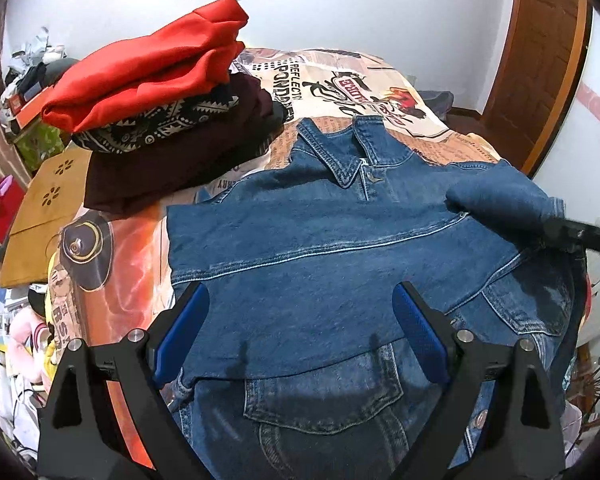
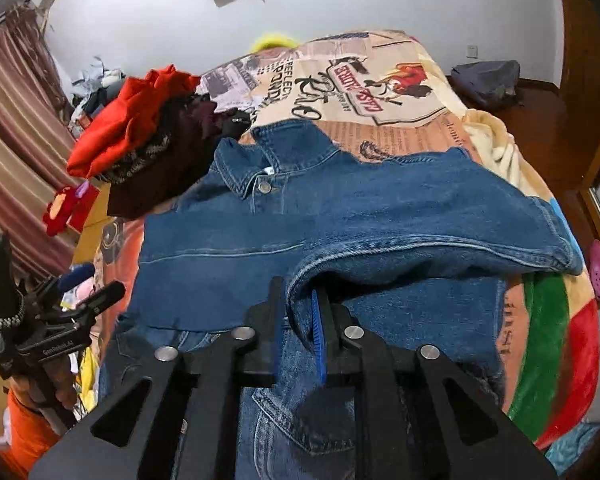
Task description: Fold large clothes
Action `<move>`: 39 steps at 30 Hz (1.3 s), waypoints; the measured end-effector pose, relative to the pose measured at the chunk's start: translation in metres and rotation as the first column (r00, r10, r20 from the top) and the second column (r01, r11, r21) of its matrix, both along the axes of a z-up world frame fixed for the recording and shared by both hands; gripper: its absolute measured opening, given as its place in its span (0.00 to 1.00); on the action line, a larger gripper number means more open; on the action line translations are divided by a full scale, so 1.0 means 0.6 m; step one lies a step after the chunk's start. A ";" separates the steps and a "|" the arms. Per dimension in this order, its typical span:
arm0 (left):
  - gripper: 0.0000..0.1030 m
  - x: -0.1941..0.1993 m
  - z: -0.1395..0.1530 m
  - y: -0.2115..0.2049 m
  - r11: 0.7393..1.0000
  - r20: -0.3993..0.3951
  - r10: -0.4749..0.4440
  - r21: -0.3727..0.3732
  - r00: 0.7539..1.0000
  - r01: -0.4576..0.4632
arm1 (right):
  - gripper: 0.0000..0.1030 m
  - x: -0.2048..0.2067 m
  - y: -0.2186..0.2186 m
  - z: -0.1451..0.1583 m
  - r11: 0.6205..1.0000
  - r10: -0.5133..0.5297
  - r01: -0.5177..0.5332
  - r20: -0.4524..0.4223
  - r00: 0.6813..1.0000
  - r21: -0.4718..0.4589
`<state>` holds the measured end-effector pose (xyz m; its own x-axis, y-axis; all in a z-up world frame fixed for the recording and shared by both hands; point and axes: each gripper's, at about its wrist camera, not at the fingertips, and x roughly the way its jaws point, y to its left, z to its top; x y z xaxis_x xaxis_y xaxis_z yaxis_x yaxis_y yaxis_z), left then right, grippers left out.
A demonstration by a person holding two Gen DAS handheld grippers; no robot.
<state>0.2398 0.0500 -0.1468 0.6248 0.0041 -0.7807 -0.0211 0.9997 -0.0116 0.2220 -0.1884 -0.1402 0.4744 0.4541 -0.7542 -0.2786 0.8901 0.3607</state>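
Folding blue denim jacket [image 2: 300, 216] spread across middle of frame on printed newspaper-pattern bedspread [image 2: 412, 92]; sleeve-fold step in hand. Right gripper [image 2: 300, 312], jaws narrow, pinching denim sleeve edge at lower centre, cloth between blue pads. Left gripper [image 1: 300, 320], jaws wide, empty, hovering over jacket back in left wrist view. Stack of folded clothes, red on top [image 1: 148, 80], upper left. Next move likely: carry sleeve across back, lay flat, release. Readable: "REFLECT" on bedspread, upside down.

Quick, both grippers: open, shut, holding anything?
Left gripper: open, empty, above the blue denim jacket.
Right gripper: shut on the jacket's folded-over sleeve.
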 end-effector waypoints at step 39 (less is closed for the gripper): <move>0.90 0.014 0.022 -0.056 0.998 0.029 -0.045 0.042 0.999 0.043 | 0.11 0.096 -0.207 -0.018 0.878 -0.453 0.455 -0.048 0.890 0.148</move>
<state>0.2483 0.0165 -0.1336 0.6486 0.0080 -0.7611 0.0227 0.9993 0.0298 0.2796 -0.3127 -0.1509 0.6477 0.2994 -0.7006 0.1482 0.8525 0.5013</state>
